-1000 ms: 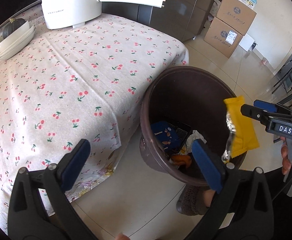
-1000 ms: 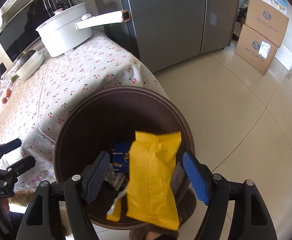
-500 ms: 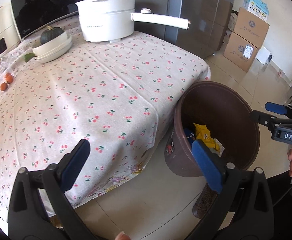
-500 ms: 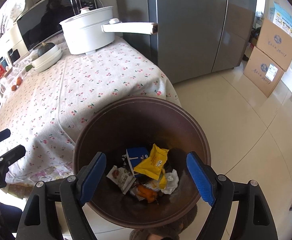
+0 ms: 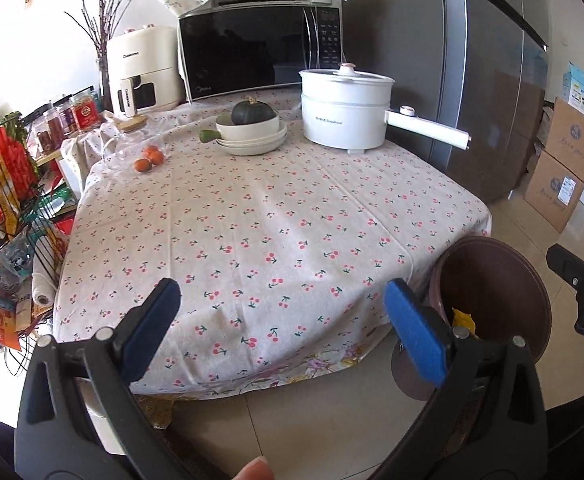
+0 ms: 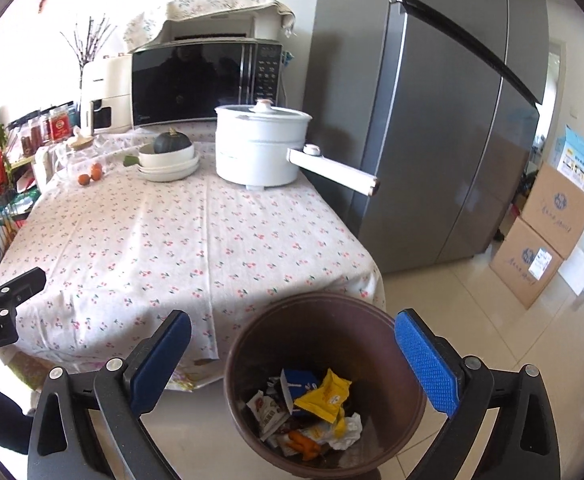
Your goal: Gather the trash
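With the yellow snack wrapper (image 6: 324,396) lying in the brown trash bin (image 6: 252,412) among other litter, both the left gripper (image 5: 284,332) and the right gripper (image 6: 292,364) are hanging empty, the right one's jaws opening, and no trash is showing on the cherry-print tablecloth (image 5: 268,216).

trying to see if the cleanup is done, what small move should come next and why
Probably sweep both claws back over the table to look for leftover trash. The yellow wrapper already lies in the brown bin, the right claw is empty with its jaws opening, and the left claw is open and empty. No wrappers show on the cloth, only oranges, dishes and a white pot.
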Available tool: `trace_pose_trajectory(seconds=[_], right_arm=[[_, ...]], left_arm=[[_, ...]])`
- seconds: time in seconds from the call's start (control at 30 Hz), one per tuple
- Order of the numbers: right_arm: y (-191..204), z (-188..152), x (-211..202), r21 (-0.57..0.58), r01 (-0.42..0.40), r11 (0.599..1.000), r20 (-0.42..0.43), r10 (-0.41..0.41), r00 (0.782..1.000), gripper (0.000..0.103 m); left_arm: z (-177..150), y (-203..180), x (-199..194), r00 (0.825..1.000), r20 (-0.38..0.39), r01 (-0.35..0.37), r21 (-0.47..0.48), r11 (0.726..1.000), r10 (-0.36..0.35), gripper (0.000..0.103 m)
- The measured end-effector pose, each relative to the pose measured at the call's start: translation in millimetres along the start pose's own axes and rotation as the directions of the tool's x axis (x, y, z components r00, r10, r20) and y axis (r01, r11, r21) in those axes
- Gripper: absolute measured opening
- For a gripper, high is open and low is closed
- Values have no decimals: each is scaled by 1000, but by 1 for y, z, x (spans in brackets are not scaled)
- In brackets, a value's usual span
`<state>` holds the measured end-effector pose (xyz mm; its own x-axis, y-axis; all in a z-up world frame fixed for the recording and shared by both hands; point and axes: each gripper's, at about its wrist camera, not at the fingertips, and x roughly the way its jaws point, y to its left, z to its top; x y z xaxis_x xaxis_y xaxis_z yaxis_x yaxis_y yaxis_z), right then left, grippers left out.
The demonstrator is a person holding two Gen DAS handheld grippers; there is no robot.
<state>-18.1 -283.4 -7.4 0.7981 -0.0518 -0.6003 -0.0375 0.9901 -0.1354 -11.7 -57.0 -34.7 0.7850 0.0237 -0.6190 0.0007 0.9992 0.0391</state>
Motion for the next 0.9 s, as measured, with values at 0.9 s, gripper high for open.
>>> trace_pose_trajectory(seconds=[0.9], right_arm=[[29,3,-9,-40,-49,998,61,51,997,103]], left_arm=[[-1,12,-24,996,85,37,-75,997,-30,102]])
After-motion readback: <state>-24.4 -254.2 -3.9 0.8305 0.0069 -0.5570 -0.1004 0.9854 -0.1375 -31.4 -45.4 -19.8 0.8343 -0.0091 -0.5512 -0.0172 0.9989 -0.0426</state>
